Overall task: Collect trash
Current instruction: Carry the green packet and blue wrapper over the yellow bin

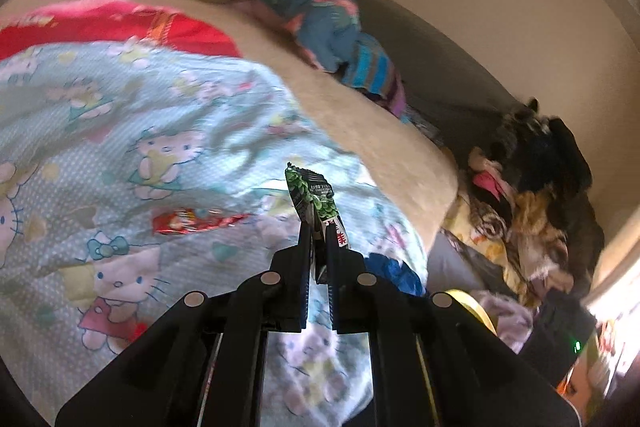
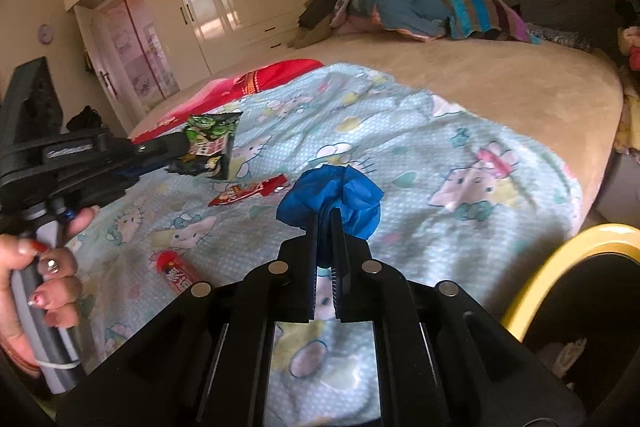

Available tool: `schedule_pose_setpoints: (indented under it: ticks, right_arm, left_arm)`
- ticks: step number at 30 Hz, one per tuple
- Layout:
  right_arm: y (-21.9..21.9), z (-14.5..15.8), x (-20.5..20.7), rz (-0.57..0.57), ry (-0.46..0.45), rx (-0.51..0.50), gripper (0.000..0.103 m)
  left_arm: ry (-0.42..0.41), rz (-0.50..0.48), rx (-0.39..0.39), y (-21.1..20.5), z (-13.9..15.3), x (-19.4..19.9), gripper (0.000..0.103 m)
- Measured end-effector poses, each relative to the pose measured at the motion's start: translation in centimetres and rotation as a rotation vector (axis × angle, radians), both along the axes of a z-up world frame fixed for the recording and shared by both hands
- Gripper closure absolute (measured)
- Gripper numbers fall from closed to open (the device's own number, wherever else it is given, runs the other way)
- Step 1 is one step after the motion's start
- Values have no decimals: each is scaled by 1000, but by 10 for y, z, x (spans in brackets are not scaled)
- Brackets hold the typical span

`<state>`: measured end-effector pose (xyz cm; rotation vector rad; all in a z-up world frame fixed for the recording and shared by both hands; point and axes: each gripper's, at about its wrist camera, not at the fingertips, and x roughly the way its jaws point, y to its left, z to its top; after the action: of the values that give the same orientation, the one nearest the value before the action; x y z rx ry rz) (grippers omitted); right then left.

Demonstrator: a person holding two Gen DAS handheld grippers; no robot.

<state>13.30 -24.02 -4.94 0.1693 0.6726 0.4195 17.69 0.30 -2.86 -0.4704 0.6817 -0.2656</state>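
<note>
2 grips at once: my left gripper (image 1: 319, 227) pinches the green snack wrapper (image 1: 310, 193) by its lower edge, the wrapper standing up past the fingertips, clear of the cartoon-cat bedsheet (image 1: 120, 131). My right gripper (image 2: 329, 217) is clamped on a crumpled blue wrapper (image 2: 332, 193), which bulges just beyond its tips. On the sheet between them I see a red wrapper (image 2: 250, 191) lying flat, and a red tube (image 2: 178, 271) nearer me. A yellow-rimmed bin (image 2: 548, 267) sits at my right.
</note>
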Motion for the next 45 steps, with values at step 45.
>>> schedule_pose_setpoints:
  ticks: [45]
  right_arm:
    - [-197, 5, -39, -343, 100, -16, 100]
  left_arm:
    - [-41, -520, 206, -209, -6, -77, 96]
